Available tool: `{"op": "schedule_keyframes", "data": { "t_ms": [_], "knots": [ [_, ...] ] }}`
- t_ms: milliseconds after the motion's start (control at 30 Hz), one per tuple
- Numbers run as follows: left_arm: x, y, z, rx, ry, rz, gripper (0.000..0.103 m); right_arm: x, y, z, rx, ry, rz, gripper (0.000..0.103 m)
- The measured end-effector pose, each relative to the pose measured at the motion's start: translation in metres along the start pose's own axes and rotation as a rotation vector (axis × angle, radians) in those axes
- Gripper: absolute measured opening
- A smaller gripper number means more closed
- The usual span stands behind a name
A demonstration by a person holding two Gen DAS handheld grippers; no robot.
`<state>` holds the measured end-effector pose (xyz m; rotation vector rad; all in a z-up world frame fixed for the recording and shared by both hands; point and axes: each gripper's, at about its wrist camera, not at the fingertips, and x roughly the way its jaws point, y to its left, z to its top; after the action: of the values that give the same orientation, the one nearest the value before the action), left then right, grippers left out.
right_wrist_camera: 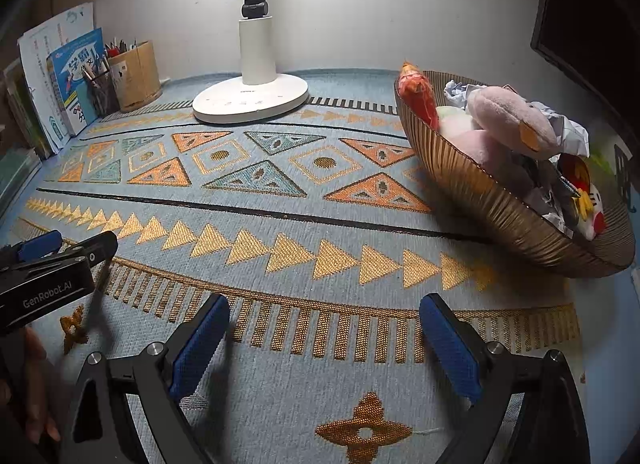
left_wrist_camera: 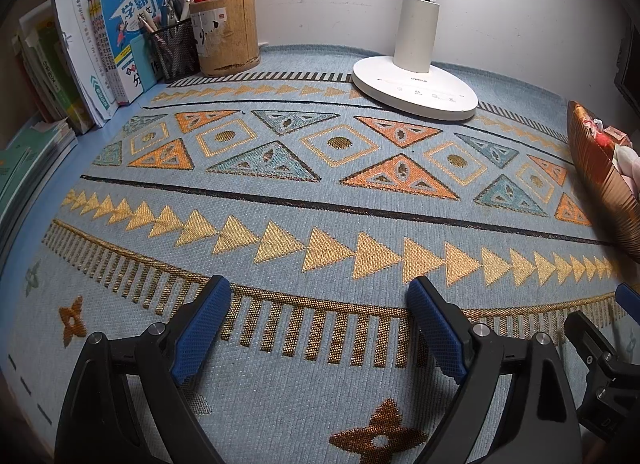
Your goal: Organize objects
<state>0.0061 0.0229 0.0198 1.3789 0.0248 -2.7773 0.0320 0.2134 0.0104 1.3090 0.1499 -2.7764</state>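
A ribbed gold-brown basket (right_wrist_camera: 500,207) stands at the right of the desk, filled with a pink plush toy (right_wrist_camera: 508,115), a red-orange toy (right_wrist_camera: 416,95), crumpled paper (right_wrist_camera: 568,131) and other small items. Its edge shows in the left wrist view (left_wrist_camera: 600,179). My left gripper (left_wrist_camera: 320,296) is open and empty, low over the patterned blue mat (left_wrist_camera: 320,199). My right gripper (right_wrist_camera: 324,312) is open and empty over the same mat (right_wrist_camera: 280,199), near and left of the basket. The left gripper's body (right_wrist_camera: 44,284) shows at the right wrist view's left edge.
A white desk lamp (left_wrist_camera: 416,79) stands at the back centre, also in the right wrist view (right_wrist_camera: 252,95). A bamboo pen holder (left_wrist_camera: 226,35) and a mesh pen cup (left_wrist_camera: 174,49) stand back left beside upright books (left_wrist_camera: 120,35). A dark monitor edge (right_wrist_camera: 580,31) is at far right.
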Motion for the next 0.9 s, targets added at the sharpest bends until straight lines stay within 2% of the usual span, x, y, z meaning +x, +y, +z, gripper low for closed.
{"op": "schedule_keyframes", "data": {
  "t_ms": [200, 900],
  "knots": [
    [0.0029, 0.0018, 0.0004, -0.012, 0.013, 0.006, 0.098, -0.0006, -0.0004, 0.0, 0.0, -0.001, -0.001, 0.095],
    [0.0042, 0.0043, 0.0023, -0.022, 0.024, 0.011, 0.103, -0.0022, 0.001, -0.0006, 0.001, -0.003, -0.002, 0.095]
  ]
}}
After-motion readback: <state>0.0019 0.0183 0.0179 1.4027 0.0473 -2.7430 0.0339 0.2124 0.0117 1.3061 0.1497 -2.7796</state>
